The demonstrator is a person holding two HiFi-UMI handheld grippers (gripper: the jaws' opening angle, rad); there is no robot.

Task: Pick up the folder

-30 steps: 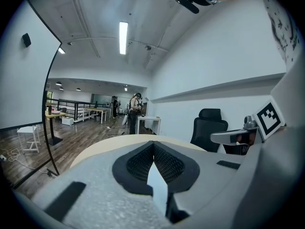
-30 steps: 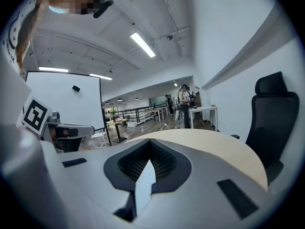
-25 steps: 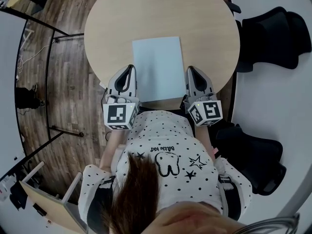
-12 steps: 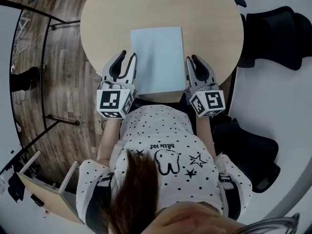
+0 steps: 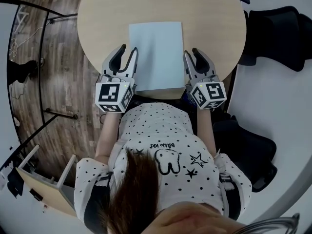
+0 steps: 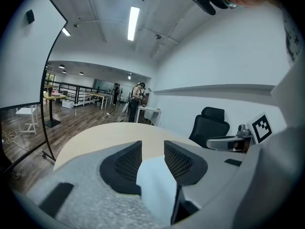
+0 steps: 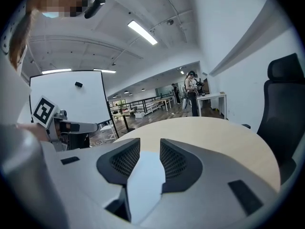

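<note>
Bench (image 5: pixel 97 18) round; folder (image 5: pixel 156 52) flat near its front edge. Folder thin, light, likely floppy, slick: pinch both side edges, lift level. Left tongs (image 5: pixel 127 51), right tongs (image 5: pixel 192 53) spread, just opened wider; folder edge in gaps, unpinched.

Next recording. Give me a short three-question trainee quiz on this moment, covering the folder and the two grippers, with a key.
1. True or false: the folder lies flat on the round table.
2. Where are the left gripper and the right gripper? A, both at the folder's left edge; B, one at each side edge of the folder; C, both beyond its far edge.
3. Fill in: both grippers' jaws are ____.
Key: 1 true. 2 B. 3 open; they have just been opening, and the folder shows in each gap, not clamped.
</note>
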